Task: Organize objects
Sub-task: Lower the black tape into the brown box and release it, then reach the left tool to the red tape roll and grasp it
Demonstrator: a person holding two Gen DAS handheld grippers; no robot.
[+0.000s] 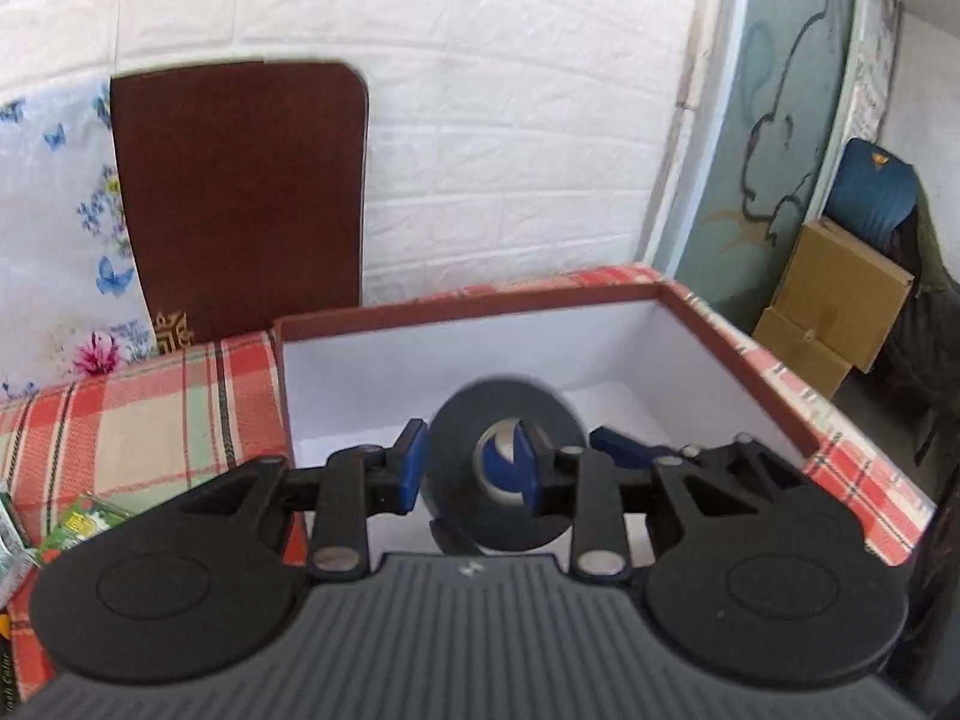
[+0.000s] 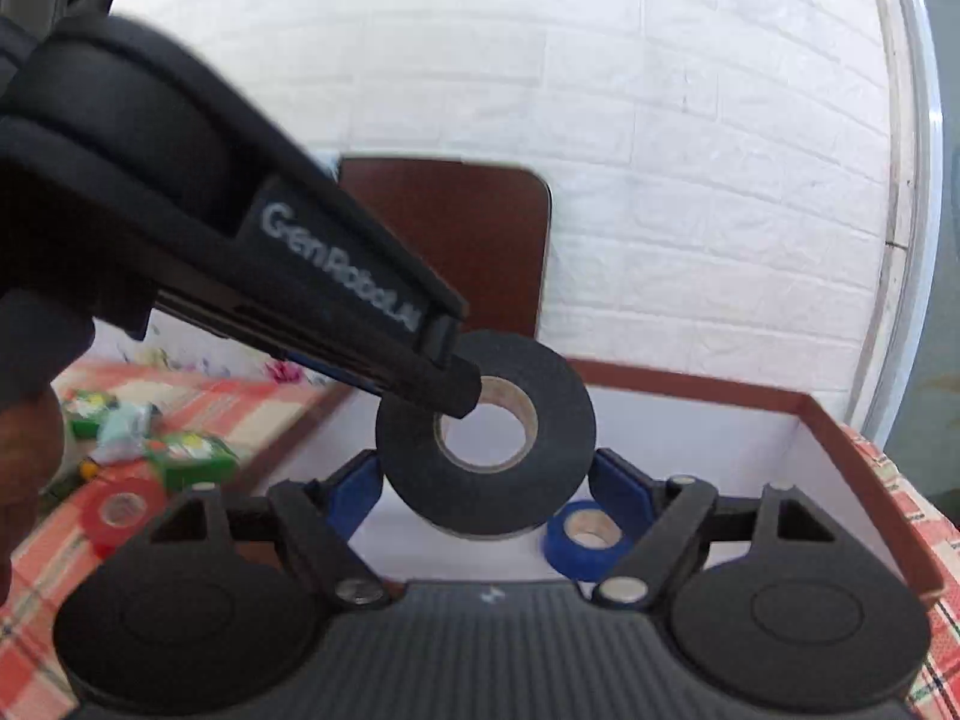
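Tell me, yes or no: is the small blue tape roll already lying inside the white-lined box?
Yes, the small blue tape roll lies flat on the floor of the white-lined box, below the large black tape roll.

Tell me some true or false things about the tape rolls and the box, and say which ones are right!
1. The left gripper grips the black ring-shaped tape roll with one finger through its hole. True.
2. The black roll lies flat on the checked tablecloth. False: it is held up over the white-lined brown-rimmed cardboard box.
3. A small blue tape roll sits inside the box. True.
4. The red tape roll is inside the box too. False: it lies on the tablecloth outside it.
5. The right gripper pinches the black roll. False: its jaws are wide open.
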